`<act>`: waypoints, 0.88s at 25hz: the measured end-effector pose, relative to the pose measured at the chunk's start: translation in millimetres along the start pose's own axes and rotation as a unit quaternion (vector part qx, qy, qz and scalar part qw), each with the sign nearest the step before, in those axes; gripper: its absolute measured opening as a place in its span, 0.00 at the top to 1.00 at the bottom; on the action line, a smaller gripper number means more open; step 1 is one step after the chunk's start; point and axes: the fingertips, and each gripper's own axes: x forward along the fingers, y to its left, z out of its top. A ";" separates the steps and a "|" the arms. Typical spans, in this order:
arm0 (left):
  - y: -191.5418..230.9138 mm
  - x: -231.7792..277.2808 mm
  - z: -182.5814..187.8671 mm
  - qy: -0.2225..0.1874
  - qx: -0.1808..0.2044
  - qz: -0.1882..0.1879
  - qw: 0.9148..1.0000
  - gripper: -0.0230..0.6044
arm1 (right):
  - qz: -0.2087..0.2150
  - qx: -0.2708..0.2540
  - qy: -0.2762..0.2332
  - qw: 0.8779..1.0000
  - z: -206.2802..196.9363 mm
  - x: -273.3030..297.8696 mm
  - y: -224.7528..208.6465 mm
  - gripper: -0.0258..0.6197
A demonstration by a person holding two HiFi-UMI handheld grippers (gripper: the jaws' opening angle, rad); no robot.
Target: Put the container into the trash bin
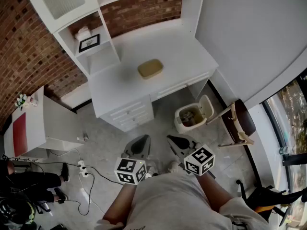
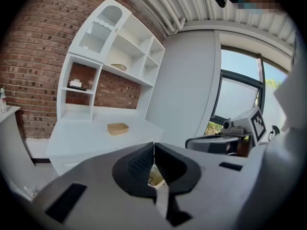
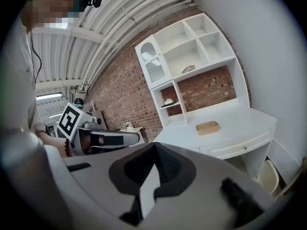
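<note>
trash bin (image 1: 182, 127) interior, head view only

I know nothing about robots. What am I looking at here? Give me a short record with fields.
container: tan, shallow, lying on the white desk, nothing touching it
trash bin: on the floor by the desk, lid open
left tongs: shut, empty, held short of the desk
right tongs: shut, empty, beside the left pair
task state: not begun, container not yet picked up

Head view looks steeply down; all 3 views share the distant desk (image 1: 172, 47).
</note>
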 end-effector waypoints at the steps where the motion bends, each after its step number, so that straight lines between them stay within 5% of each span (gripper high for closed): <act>1: 0.2 0.1 0.5 0.000 0.001 0.000 1.000 0.94 | 0.000 0.001 0.000 1.000 0.4 0.2 -0.1 0.92; 22: -30.6 12.2 -2.0 0.003 0.004 0.003 1.000 0.94 | 0.006 0.023 -0.016 1.000 -4.3 -31.7 -23.8 0.92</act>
